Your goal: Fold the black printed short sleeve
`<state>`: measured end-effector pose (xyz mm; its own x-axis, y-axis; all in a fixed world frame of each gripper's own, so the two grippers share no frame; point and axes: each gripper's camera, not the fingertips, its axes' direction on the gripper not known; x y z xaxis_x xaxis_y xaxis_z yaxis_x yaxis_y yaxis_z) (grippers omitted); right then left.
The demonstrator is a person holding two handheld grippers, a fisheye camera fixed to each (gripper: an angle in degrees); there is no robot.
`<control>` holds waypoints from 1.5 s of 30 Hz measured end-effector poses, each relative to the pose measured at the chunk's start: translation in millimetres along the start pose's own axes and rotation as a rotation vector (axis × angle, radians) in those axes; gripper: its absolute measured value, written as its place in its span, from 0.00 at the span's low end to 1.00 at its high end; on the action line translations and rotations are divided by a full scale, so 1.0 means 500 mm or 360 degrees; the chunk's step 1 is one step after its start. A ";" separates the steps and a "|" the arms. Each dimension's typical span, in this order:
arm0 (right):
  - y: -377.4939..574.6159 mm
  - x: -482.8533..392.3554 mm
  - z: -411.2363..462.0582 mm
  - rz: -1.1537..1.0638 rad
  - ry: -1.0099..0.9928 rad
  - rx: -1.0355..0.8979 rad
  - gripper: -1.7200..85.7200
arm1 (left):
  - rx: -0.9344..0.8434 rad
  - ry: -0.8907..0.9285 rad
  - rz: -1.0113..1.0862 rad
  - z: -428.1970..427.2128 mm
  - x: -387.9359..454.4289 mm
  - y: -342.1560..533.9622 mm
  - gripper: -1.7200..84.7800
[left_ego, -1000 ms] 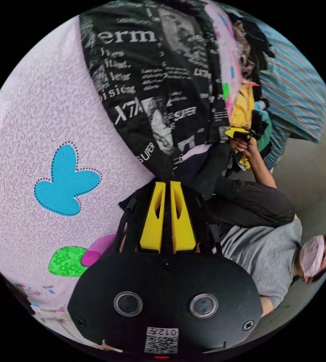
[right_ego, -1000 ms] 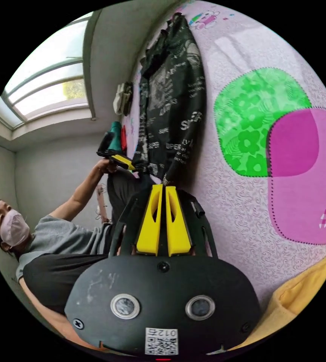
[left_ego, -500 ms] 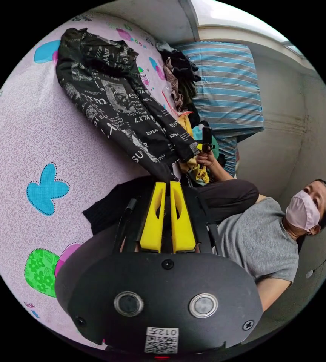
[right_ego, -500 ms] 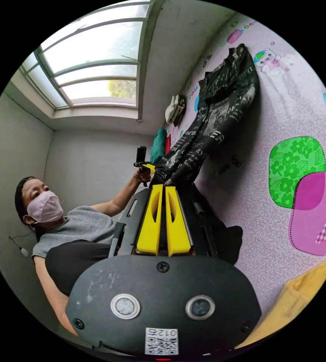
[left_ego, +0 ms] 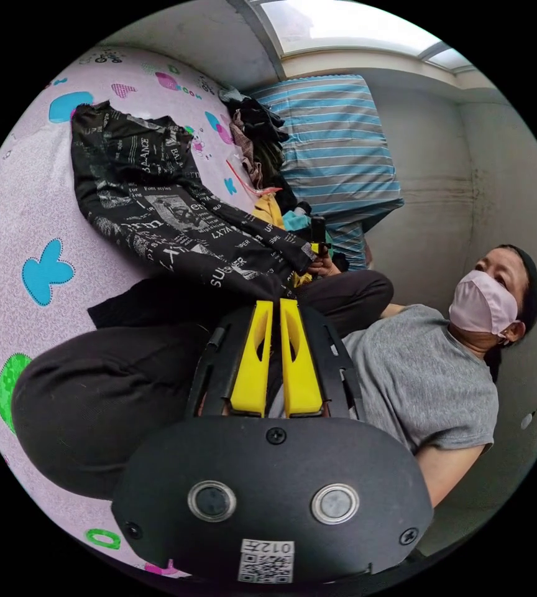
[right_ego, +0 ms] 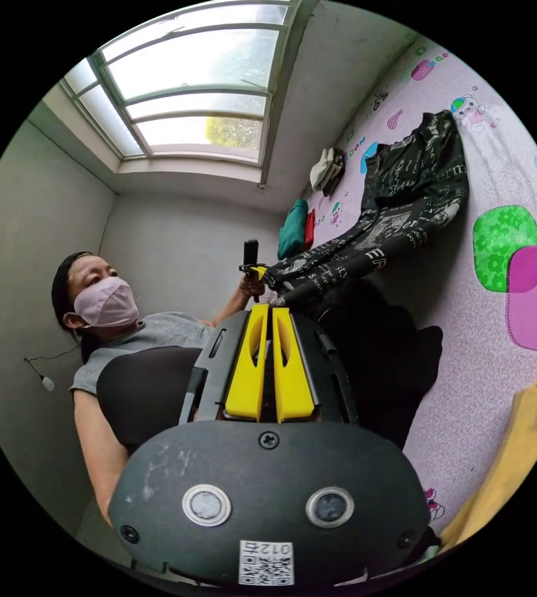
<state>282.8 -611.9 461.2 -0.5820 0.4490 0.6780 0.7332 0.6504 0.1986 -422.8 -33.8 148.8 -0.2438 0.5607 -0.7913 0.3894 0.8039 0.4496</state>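
Observation:
The black printed short sleeve shirt [left_ego: 156, 211] stretches from the pink sheet up to both grippers, its lower hem lifted off the bed. My left gripper [left_ego: 276, 303] is shut on one hem corner, and the cloth bunches at its yellow tips. In the same view the right gripper [left_ego: 316, 247] holds the other corner in the person's hand. In the right gripper view the shirt [right_ego: 405, 199] hangs away toward the bed, my right gripper [right_ego: 272, 308] is shut on its corner, and the left gripper [right_ego: 253, 268] pinches the far corner.
The bed wears a pink patterned sheet [left_ego: 26, 205]. A pile of mixed clothes [left_ego: 262, 155] and a blue striped pillow [left_ego: 343, 143] lie by the wall. Folded clothes [right_ego: 299, 227] sit near the window wall, yellow fabric [right_ego: 517, 448] at the edge. The person sits cross-legged on the bed.
Both grippers have pulled the shirt's hem up and back toward the person, lifting it off the sheet. Both cameras have swung with them, bringing the person and window into sight.

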 end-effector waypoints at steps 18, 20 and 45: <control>-0.239 -0.020 -0.055 0.0052 0.0053 0.0186 0.01 | 0.0205 0.0092 -0.0024 -0.141 -0.037 -0.156 0.04; -0.295 -0.010 -0.058 0.0084 0.0072 0.0173 0.01 | 0.0206 0.0101 -0.0039 -0.153 -0.048 -0.184 0.04; -0.917 0.397 -0.031 0.0553 0.0574 0.0425 0.10 | 0.0613 -0.0139 -0.0710 -0.249 -0.349 -0.610 0.05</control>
<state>-163.4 -830.5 515.5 -0.1313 0.4570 0.8797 0.7185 0.6553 -0.2332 -609.4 -352.1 201.4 -0.3901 0.1535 -0.9079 0.5642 0.8191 -0.1040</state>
